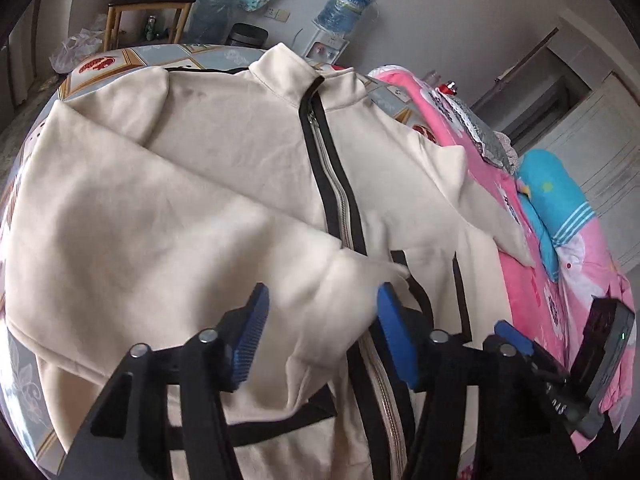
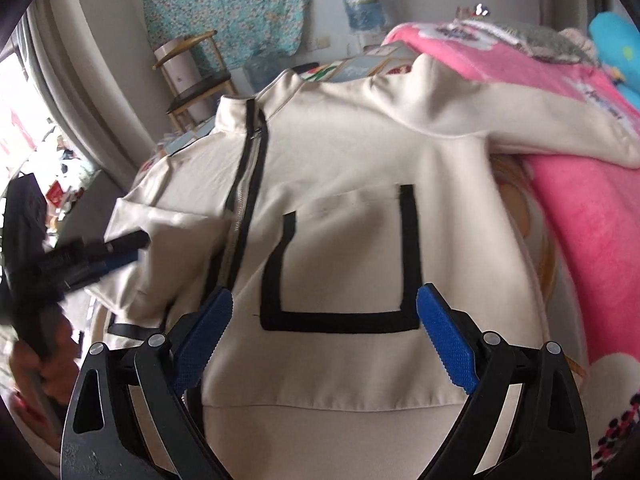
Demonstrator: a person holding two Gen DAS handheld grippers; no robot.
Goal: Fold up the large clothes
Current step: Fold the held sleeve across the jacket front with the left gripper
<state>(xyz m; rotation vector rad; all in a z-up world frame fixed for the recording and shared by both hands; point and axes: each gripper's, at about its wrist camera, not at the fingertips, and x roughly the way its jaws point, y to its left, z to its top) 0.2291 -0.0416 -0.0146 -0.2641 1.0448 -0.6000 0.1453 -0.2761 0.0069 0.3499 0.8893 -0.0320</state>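
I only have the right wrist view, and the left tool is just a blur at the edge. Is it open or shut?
Observer: Open. The left tool has its blue fingers apart, one on each side of the end of the sleeve.
Operator: How does that sleeve lie?
Observer: Folded diagonally across the front of the jacket.
Operator: Does it reach the zipper?
Observer: Yes. Its end covers part of the zipper, which shows again lower down, beside the tool.
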